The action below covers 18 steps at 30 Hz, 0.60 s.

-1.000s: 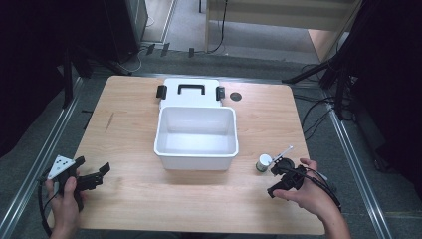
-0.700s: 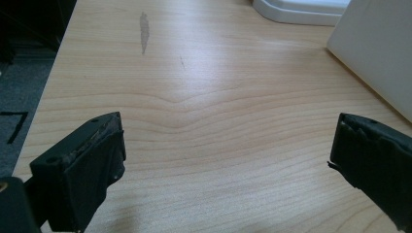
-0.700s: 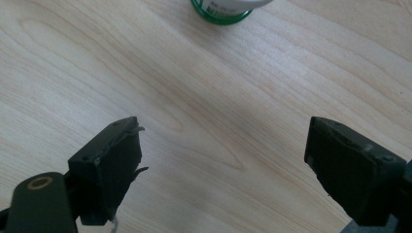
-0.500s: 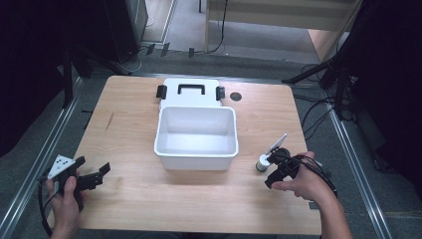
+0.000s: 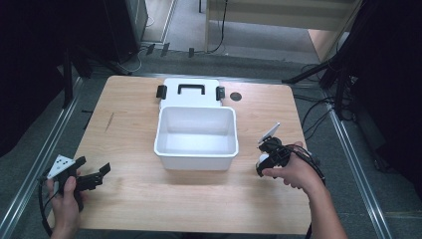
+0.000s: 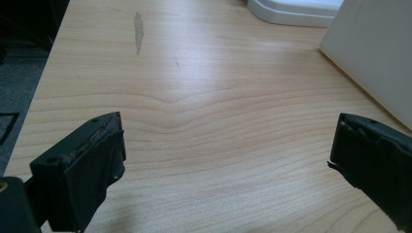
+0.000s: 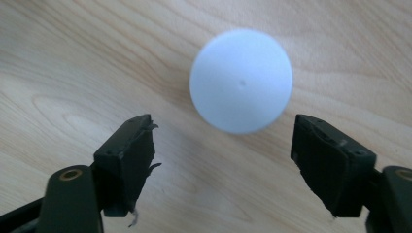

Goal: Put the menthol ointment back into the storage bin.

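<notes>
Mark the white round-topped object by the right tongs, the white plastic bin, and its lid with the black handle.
White round-topped object (image 7: 241, 80), right gripper view, centre of its top.
White plastic bin (image 5: 196, 150), high view, near rim.
White lid with black handle (image 5: 191, 89), high view, on the handle.

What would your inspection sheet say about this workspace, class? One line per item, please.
Surface: wooden table, dark streak near its left edge.
Job's things: white round-topped object on the wood, just beyond the right gripper's jaws.
Clutter: open white bin, lid behind it.
Grippers: right just closing, pads not touching; left gripper open over bare wood.
Cables: dark leads on floor, right.
Surroundings: grey floor, metal rails.
</notes>
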Each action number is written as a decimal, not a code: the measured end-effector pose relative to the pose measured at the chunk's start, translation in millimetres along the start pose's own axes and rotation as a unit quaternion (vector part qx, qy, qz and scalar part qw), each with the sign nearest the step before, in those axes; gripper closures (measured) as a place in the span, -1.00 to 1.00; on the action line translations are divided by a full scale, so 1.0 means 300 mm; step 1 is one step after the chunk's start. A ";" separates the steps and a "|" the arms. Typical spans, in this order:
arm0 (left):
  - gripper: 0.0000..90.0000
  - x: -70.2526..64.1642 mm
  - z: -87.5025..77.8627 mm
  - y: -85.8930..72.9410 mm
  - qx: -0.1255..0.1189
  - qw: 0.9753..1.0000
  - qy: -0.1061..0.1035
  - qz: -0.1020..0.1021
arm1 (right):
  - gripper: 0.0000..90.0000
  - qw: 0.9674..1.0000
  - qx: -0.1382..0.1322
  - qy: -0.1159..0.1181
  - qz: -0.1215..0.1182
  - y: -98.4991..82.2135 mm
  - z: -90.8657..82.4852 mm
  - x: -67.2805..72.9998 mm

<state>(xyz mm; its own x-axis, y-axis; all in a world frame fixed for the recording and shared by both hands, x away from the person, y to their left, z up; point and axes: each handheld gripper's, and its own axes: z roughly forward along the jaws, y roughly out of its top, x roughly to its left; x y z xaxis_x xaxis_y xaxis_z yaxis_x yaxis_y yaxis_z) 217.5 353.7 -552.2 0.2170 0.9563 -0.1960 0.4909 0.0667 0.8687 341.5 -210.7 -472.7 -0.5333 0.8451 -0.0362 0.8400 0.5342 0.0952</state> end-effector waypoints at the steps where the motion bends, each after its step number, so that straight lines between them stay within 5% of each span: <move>1: -1.00 0.000 0.000 0.000 0.000 1.000 0.000 0.000 | -0.40 1.000 0.000 0.000 0.000 0.000 0.000 0.000; 18: -1.00 0.000 0.002 0.001 0.003 1.000 -0.007 -0.002 | -0.06 1.000 0.003 -0.005 0.012 0.062 0.025 -0.002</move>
<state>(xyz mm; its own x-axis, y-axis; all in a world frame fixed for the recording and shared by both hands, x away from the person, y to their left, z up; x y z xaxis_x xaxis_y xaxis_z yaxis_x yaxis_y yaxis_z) 218.2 353.5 -552.4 0.2270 0.9521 -0.2049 0.4968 0.0678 0.8652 358.3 -201.2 -478.3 -0.5127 0.8574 -0.0444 0.8527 0.5145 0.0907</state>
